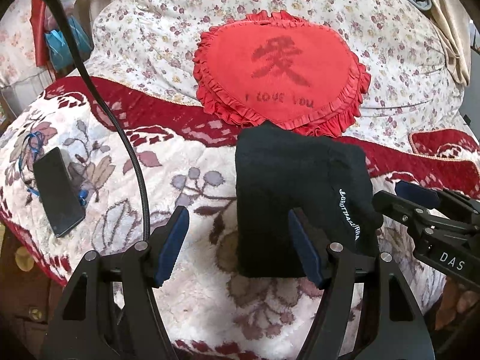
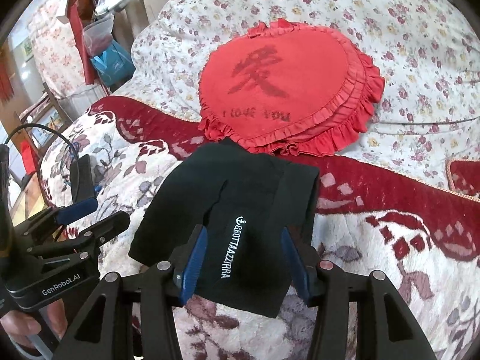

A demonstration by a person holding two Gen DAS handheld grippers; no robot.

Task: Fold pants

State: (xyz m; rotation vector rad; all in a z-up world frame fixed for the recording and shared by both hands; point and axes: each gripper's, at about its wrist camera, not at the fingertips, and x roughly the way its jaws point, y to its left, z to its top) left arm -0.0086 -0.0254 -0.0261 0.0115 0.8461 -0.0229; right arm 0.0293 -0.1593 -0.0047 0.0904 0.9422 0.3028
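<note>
Judging by the compact black folded pants (image 2: 240,210) lying on the plush floral bed blanket (image 2: 390,255) at lower centre, you look to be at the last step. Your right tongs (image 2: 244,262) stand half open around the near edge, pads apparently not pressing; your left tongs (image 1: 237,243) gape wide, empty, just left of the bundle. Next calls for lifting clear or one final smoothing. Farther up, the red heart-shaped frilled cushion (image 2: 285,90) touches the pants' far edge; the black phone (image 1: 57,192) lies well apart at left.
</note>
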